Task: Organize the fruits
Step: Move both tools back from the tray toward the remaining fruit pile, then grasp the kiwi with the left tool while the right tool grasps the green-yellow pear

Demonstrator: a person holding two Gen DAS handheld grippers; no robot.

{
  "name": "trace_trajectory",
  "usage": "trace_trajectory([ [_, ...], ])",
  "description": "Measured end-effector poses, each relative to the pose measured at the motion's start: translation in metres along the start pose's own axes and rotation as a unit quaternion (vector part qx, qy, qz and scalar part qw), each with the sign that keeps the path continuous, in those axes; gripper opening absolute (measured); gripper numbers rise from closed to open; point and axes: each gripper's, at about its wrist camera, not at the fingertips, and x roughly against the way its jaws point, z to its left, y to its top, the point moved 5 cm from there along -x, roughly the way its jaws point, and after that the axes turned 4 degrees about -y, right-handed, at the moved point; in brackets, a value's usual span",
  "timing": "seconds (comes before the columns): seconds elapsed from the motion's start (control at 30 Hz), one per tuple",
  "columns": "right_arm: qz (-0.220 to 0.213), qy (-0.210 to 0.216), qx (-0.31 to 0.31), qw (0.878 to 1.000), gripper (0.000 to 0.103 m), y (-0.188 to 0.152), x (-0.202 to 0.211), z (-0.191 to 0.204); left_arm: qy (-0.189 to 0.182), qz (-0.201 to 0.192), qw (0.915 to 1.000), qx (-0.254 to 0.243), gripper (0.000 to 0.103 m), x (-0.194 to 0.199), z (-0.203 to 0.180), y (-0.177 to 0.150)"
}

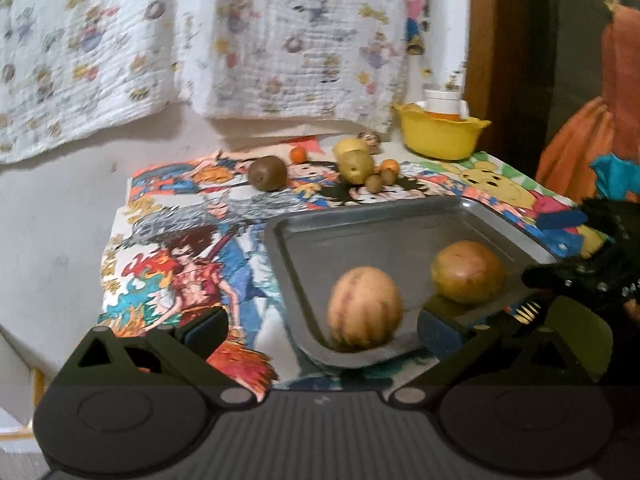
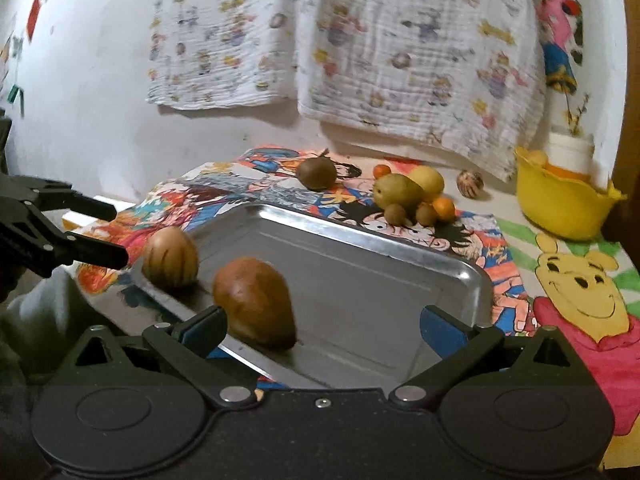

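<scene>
Lighting was dim and warm. Both fisheye views curved strongly at the edges with dark corners. Motion blur softened the hanging cloth (image 1: 240,40); glare marked the tray (image 2: 360,236) rim.

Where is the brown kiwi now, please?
The brown kiwi lies on the cartoon cloth beyond the metal tray, alone to the left of the cluster with the green pear; in the left wrist view too.

The tray (image 2: 472,276) is shiny metal, the bowl (image 2: 560,208) glossy yellow plastic (cloth (image 2: 580,292) matt).
</scene>
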Motion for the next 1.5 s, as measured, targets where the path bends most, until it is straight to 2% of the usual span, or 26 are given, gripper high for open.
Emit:
trace_trajectory([
  [0.17, 0.003, 0.002, 0.001, 1.0, 0.102, 0.014, -0.012, -0.01, 0.021, 0.02, 0.9985, 0.047, 0.103, -0.013, 0.026, 0.013],
  [0.27, 0.006, -0.003, 0.011, 1.0, 0.102, 0.024, -0.023, -0.015, 0.047, 0.036, 0.9961, 0.066, 0.103, -0.023, 0.041, 0.019],
  [0.43, 0.012, -0.007, 0.027, 1.0, 0.102, 0.047, -0.047, -0.025, 0.069, 0.062, 0.9921, 0.085, 0.103, -0.042, 0.07, 0.03],
  [0.53, 0.015, -0.001, 0.031, 0.999, 0.102, 0.065, -0.066, -0.032, 0.081, 0.063, 0.9909, 0.088, 0.103, -0.056, 0.084, 0.041],
  [0.67, 0.017, 0.009, 0.033, 0.999, 0.102, 0.088, -0.093, -0.039, 0.087, 0.041, 0.9903, 0.101, 0.103, -0.079, 0.102, 0.062],
  [0.87, 0.031, 0.001, 0.041, 0.999, 0.102, 0.11, -0.135, -0.05, 0.058, 0.024, 0.9932, 0.098, 0.103, -0.119, 0.108, 0.091],
  [1.03, 0.061, 0.009, 0.019, 0.998, 0.102, 0.111, -0.167, -0.057, 0.036, 0.016, 0.9973, 0.062, 0.103, -0.149, 0.098, 0.11],
  [1.13, 0.057, 0.02, 0.015, 0.998, 0.102, 0.114, -0.179, -0.06, 0.022, 0.017, 0.9986, 0.046, 0.103, -0.167, 0.093, 0.118],
  [1.27, 0.064, 0.002, 0.038, 0.997, 0.102, 0.12, -0.2, -0.065, 0.003, 0.022, 0.9986, 0.048, 0.103, -0.19, 0.094, 0.128],
  [1.5, 0.076, -0.019, 0.047, 0.996, 0.102, 0.122, -0.242, -0.081, 0.002, 0.015, 0.9981, 0.06, 0.103, -0.224, 0.099, 0.141],
])
